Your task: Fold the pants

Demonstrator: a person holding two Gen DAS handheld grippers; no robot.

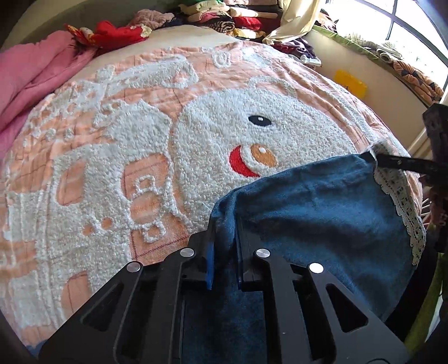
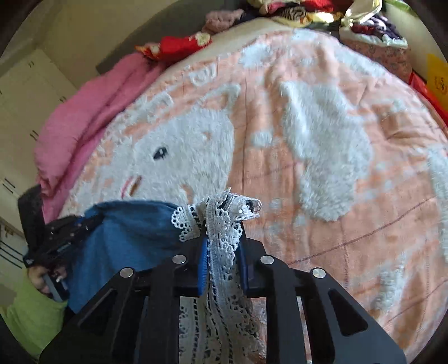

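Observation:
The pants (image 1: 322, 212) are blue plush with a white lace hem (image 1: 403, 201). They hang stretched between my two grippers above the bed's near edge. My left gripper (image 1: 224, 235) is shut on a blue edge of the pants. My right gripper (image 2: 221, 246) is shut on the bunched lace hem (image 2: 224, 221), with blue fabric (image 2: 128, 235) running left toward the left gripper (image 2: 64, 235). In the left wrist view the right gripper (image 1: 375, 158) pinches the pants' far corner.
The bed carries an orange and white bear-pattern blanket (image 1: 168, 145). A pink quilt (image 1: 36, 72) lies along its left side. Piled clothes (image 1: 224, 16) sit at the far end. A yellow box (image 1: 351, 82) is by the right wall, under a window (image 1: 406, 28).

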